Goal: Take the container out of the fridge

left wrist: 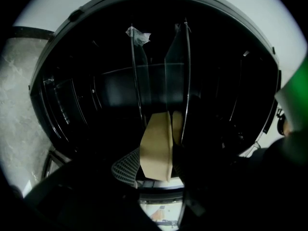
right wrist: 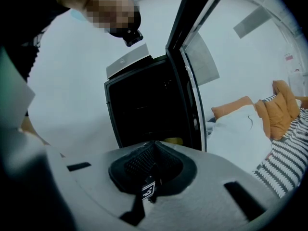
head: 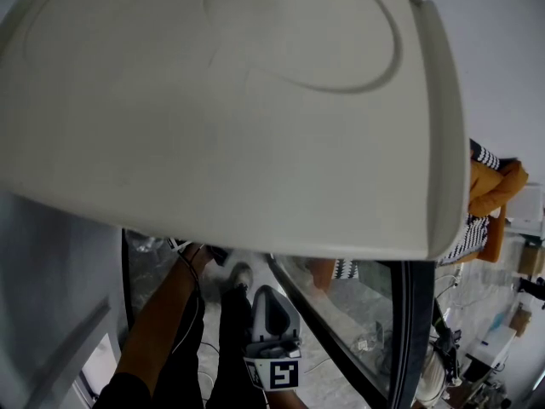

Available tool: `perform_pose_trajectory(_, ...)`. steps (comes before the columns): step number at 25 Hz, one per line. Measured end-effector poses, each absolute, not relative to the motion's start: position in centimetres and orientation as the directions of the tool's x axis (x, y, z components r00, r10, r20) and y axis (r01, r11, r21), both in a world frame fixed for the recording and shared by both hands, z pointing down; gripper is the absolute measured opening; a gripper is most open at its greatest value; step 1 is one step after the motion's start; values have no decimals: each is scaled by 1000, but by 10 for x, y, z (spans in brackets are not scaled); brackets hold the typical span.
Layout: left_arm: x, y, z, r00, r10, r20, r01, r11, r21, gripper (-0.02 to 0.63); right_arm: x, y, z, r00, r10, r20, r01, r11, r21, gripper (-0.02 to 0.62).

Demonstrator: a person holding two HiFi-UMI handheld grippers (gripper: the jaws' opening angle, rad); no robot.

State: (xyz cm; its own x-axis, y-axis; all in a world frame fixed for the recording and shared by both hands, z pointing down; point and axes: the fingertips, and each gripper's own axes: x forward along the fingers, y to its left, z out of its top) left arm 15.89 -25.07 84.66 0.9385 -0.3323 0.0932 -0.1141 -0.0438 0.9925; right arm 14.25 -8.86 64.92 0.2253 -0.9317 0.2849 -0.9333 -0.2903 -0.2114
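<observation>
Container (left wrist: pixel 156 143) betw. L gripper (left wrist: pixel 157 166) fingers (left wrist: pixel 126 168), pads touching it.

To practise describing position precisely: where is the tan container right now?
In the left gripper view, the tan container sits low at centre inside the dark fridge, between the left gripper's fingers.

Bright, even room light — near-black inside the fridge (left wrist: pixel 115 88) (fisheye-warped edges)
</observation>
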Motion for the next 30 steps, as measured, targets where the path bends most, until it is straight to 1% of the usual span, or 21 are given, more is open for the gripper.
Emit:
perform_pose_trajectory(8,162,-253,852,931,-349,103,-113,-8,994,196,142,-85,649,228,-932,281,-934,-291,-208,0)
perform_pose_trajectory(15,155,-244,853,937,-342,76,-92,-29,995,196,137,-82,643,218,-937,273,-943,-274,-189,0)
perform_pose_trajectory(21,148,-237,846,937,-342,76,-86,-15,996,196,128,-77,644,222,-919,326,-930,-300,-213,0)
perform_pose_trajectory(30,128,-227,844,933,-353,66,-72,-2,997,196,114,-74,634,212,-939,269,-945,-268,-190,0)
